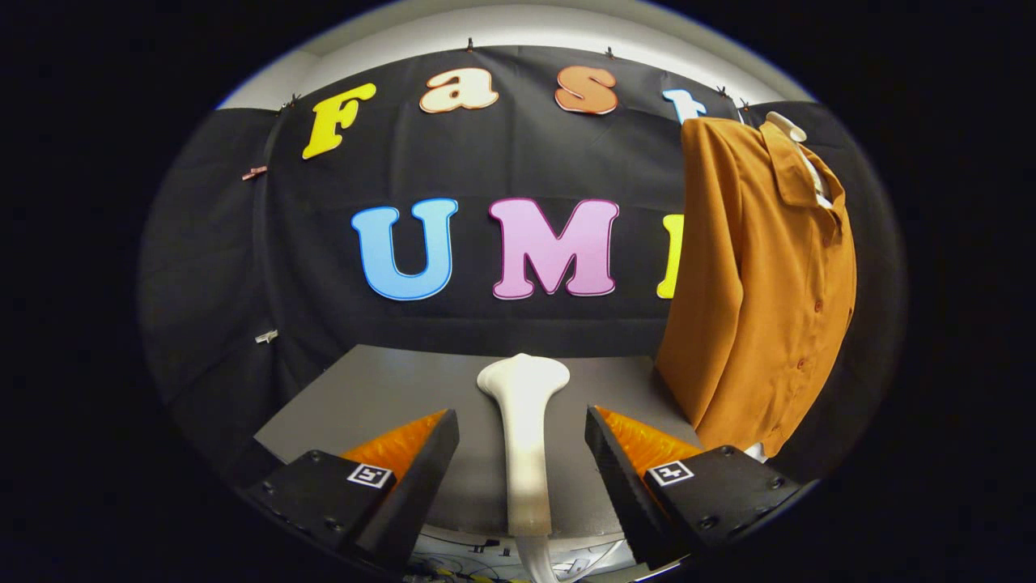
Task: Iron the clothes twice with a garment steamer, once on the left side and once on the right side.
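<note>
1. The gripper stood spread, its fingers wide apart and touching nothing.
2. The garment steamer lay on the grey table between the fingers, head pointing away, ungrasped.
3. The orange shirt hung at far right on a white hanger.
4. Judged step: pickup. The next move calls for closing on the handle, then carrying it right.
5. No brand or label was legible.

A white steamer lay between the spread gripper fingers; bare desk lay left, a hanging shirt blocked the right.
</note>
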The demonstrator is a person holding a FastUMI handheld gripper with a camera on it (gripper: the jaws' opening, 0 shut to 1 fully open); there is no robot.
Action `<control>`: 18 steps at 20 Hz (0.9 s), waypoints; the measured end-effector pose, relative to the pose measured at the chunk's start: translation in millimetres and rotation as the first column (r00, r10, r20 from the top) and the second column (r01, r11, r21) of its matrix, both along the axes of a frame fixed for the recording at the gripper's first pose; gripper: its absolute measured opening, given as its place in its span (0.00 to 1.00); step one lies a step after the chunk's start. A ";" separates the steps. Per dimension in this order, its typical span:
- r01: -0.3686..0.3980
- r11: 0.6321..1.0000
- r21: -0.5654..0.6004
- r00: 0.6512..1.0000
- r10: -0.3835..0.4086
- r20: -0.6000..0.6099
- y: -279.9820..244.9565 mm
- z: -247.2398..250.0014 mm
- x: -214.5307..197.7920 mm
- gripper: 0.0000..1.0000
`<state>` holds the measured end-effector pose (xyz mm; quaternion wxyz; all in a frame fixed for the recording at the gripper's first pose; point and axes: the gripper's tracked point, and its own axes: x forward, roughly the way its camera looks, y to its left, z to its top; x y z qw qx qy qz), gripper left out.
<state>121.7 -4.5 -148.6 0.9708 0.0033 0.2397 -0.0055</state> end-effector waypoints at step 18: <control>0.023 0.998 -0.059 0.952 -0.040 -0.304 -3.4 -98.8 16.9 0.84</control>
